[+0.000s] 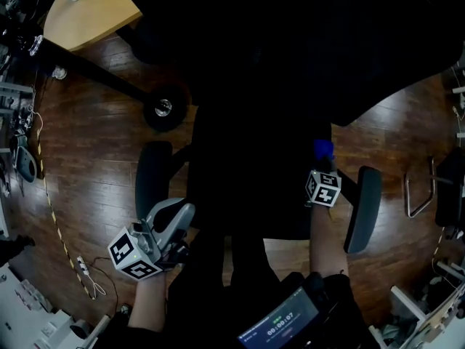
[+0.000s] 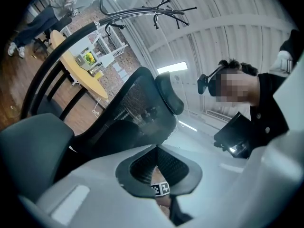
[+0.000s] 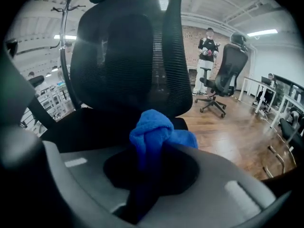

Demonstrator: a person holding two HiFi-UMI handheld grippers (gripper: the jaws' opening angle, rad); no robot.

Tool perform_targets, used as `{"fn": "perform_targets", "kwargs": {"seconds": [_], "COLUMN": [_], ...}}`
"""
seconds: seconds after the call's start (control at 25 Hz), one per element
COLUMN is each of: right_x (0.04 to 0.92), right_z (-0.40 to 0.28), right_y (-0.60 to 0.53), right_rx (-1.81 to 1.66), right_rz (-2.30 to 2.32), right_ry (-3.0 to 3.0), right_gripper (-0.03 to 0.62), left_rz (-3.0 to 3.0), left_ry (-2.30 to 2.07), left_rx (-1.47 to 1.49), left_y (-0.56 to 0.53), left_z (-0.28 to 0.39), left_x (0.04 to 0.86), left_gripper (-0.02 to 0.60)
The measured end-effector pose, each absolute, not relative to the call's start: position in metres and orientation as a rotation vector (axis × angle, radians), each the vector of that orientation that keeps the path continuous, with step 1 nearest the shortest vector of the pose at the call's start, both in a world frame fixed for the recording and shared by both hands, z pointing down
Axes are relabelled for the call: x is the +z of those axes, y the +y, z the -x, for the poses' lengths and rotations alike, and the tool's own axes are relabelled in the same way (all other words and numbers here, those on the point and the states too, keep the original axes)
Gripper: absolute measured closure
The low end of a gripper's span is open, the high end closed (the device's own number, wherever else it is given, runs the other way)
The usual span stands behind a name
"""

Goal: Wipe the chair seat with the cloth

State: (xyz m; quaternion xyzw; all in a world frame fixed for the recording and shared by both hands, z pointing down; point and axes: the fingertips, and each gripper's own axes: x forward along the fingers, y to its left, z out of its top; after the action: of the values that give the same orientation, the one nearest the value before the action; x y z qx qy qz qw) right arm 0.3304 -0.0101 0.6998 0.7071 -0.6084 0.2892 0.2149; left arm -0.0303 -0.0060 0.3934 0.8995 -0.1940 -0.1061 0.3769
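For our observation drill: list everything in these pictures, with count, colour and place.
Chair: one, black, centre.
Armrests: two, grey, either side of the chair.
Cloth: one, blue, held at the chair's right side.
Table: one, light wood, upper left.
Floor: dark wood, all around.
Coat rack: one, black, beyond the chair.
Second chair: one, black, far off, bystander standing beside it.
Screen: one, lit, bottom of the head view.
Left gripper: grey, jaws together, empty, by the left armrest.
Right gripper: grey, shut on the cloth.
Forearms: two, behind the grippers.
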Motion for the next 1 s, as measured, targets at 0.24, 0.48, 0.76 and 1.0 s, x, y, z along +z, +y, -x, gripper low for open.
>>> {"fn": "perform_targets", "kwargs": {"seconds": [0.24, 0.48, 0.76, 1.0], "right_x": [0.696, 0.690, 0.691, 0.710], "right_z": [-0.323, -0.197, -0.002, 0.063], "right_y": [-0.010, -0.012, -0.065, -0.061], "right_rx": [0.814, 0.947, 1.035, 0.982], "right_rz": [-1.969, -1.881, -1.507, -1.335], "right_ry": [-1.750, -1.985, -2.279, -2.268], "right_gripper": [0.536, 0.536, 0.536, 0.536], "left_rz": [-2.289, -2.279, -2.249, -2.227], "left_ry": [-0.513, -0.585, -0.718, -0.782], "left_rx": [-0.282, -0.319, -0.346, -0.364], "left_y": [0.006, 0.013, 0.012, 0.015], "left_z": [0.028, 0.054, 0.102, 0.120], "left_x": [0.399, 0.393, 0.398, 0.397], "left_gripper": [0.578, 0.578, 0.578, 0.578]}}
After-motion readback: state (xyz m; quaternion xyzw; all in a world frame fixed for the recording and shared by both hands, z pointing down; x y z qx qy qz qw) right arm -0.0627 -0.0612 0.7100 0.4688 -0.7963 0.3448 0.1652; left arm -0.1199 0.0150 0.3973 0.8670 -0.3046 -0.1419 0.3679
